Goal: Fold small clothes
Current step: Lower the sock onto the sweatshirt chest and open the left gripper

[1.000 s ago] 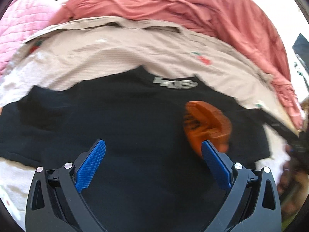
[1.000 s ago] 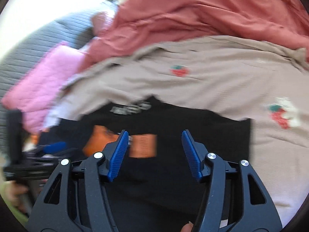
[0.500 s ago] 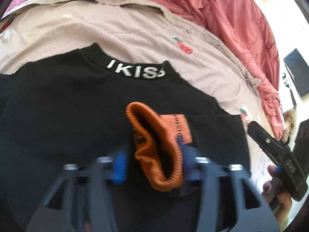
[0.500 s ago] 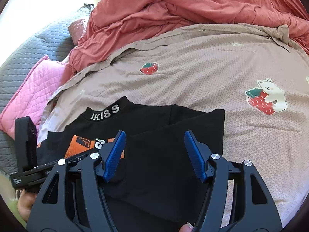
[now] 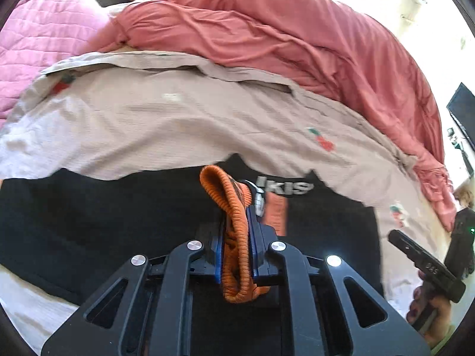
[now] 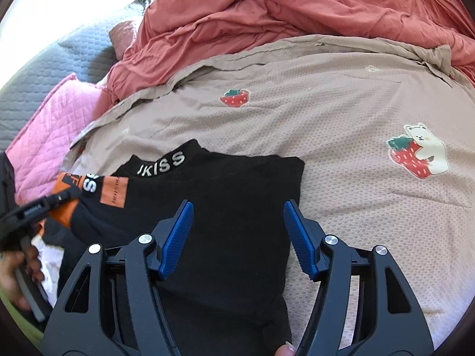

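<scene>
Bedding fills both views: a salmon-red duvet (image 6: 297, 9) is heaped at the far side, and a beige cover (image 6: 341, 124) printed with strawberries is spread in front of it. A pink quilted pillow (image 5: 44, 47) is seen at the left, against a grey quilted surface (image 6: 53, 68). On the beige cover a black top (image 6: 225, 201) is laid flat, its collar lettered in white and turned toward the duvet. An orange ribbed cuff (image 5: 234, 237) of the top's sleeve is clenched between the blue pads of the left claw (image 5: 236, 231) and is raised over the black body. The right claw (image 6: 237, 237) is held released, its pads spread wide above the top's right half.
</scene>
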`<state>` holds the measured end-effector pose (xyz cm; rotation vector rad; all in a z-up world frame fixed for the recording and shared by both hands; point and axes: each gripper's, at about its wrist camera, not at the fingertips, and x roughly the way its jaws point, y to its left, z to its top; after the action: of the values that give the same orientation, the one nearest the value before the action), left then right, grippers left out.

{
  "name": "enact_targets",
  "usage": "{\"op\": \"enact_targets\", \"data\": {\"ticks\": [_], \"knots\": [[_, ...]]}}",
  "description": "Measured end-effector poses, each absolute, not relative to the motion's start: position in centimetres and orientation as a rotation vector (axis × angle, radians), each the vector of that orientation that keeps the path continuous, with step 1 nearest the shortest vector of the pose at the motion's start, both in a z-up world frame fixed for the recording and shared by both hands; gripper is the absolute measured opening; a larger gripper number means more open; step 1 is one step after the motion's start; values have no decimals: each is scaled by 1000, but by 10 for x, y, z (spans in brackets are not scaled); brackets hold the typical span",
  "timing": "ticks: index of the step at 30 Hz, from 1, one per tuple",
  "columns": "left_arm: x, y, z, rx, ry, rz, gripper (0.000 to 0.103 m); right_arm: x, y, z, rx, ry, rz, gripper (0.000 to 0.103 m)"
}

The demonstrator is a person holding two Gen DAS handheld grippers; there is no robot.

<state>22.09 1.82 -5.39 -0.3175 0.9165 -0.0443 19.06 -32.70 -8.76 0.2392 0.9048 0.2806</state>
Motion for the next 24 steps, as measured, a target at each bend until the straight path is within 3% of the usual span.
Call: {"op": "enact_targets", "data": {"ticks": [11, 14, 24], "knots": [[220, 41, -92, -246, 1011, 17, 19, 188, -290, -109, 108, 958, 339, 56], [214, 49, -91, -253, 1009, 21, 25, 191, -288, -120, 101, 1002, 336, 56], [192, 62, -58, -261, 922, 38, 23, 189, -287, -114, 117, 991, 346, 59]]}}
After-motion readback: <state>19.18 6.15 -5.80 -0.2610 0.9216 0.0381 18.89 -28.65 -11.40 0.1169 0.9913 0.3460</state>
